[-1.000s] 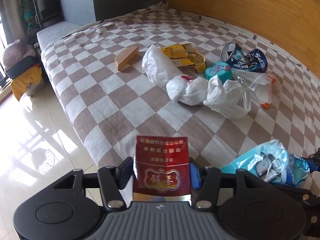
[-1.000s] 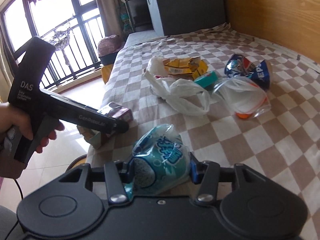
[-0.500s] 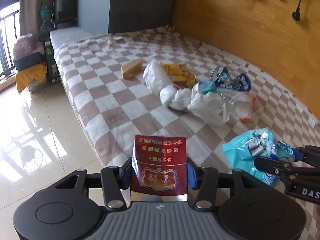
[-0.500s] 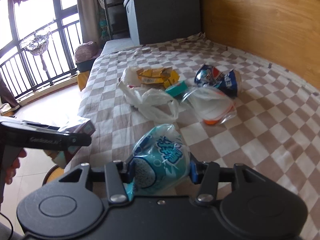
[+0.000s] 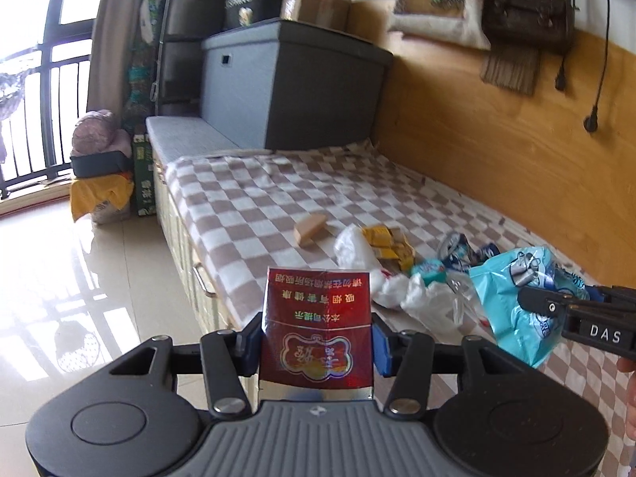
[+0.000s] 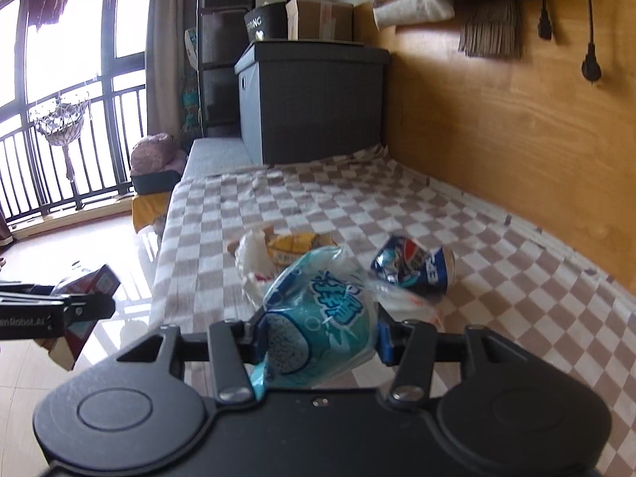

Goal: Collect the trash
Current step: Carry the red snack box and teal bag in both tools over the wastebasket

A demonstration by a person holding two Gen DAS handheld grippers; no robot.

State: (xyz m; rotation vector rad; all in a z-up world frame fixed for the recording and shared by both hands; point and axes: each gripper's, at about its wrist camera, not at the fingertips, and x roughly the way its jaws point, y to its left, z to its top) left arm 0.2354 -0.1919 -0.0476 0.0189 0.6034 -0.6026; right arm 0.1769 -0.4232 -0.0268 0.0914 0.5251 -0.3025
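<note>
You're lifting both tools off the bed (image 5: 254, 198) now: left tool (image 5: 317, 338) gripping the red cigarette pack (image 5: 318, 326), right tool (image 6: 316, 342) clamping the teal wrapper (image 6: 318, 318), bottom centre, two pieces collected

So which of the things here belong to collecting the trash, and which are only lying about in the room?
Belong to the job:
- red cigarette pack, in the left gripper
- blue snack bag, in the right gripper
- crushed Pepsi can
- white plastic bags
- yellow wrappers

Just lying about:
- grey storage box
- cardboard box
- wooden block
</note>
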